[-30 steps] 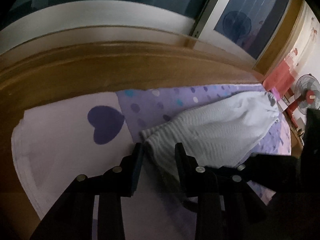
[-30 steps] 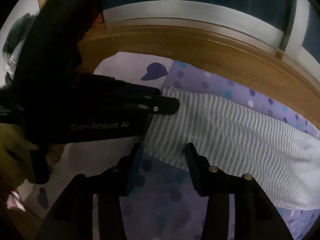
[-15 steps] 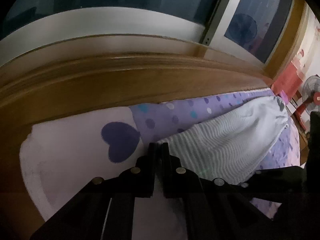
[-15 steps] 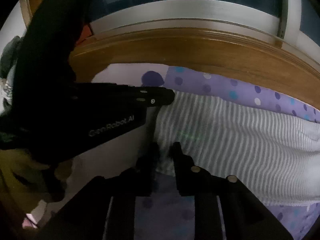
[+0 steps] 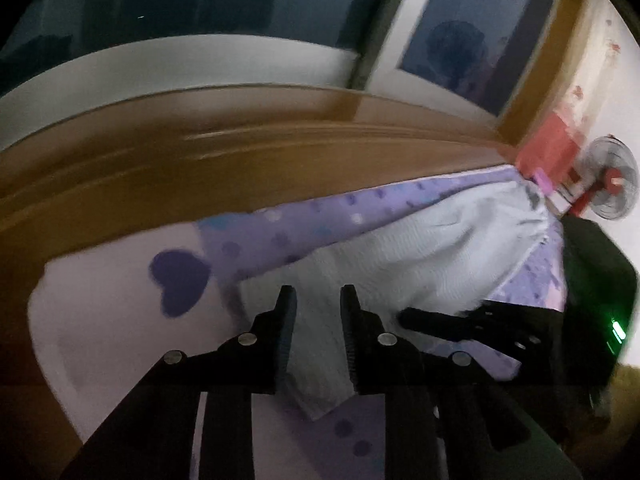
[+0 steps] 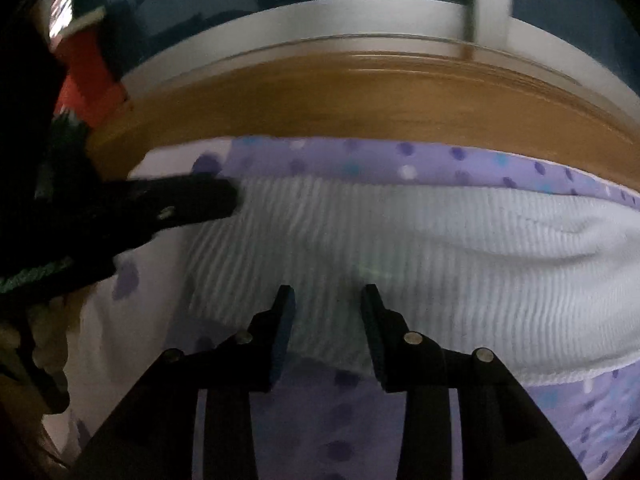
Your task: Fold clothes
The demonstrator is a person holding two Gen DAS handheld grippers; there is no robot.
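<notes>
A white garment with fine grey stripes (image 5: 420,252) lies spread across the purple dotted sheet (image 5: 320,216). My left gripper (image 5: 316,312) is at its left end, and its jaws are opening with loose cloth in the gap and the pads clear of it. In the right wrist view the same garment (image 6: 400,248) stretches left to right. My right gripper (image 6: 328,304) is over its near edge. These jaws are opening too, with striped cloth lying between them. The left gripper (image 6: 228,200) shows as a dark bar at the garment's left end. The right gripper (image 5: 440,320) reaches in from the right.
A pale cover with a dark heart (image 5: 180,276) lies left of the garment. A wooden bed frame (image 5: 200,152) runs along the far side, below a window sill (image 6: 360,20). A standing fan (image 5: 612,188) and red fabric (image 5: 548,144) are at the far right.
Half a second ago both grippers were pinched nearly shut on the garment's left end. Both now stand apart again. The right gripper has slid right along the near edge.
</notes>
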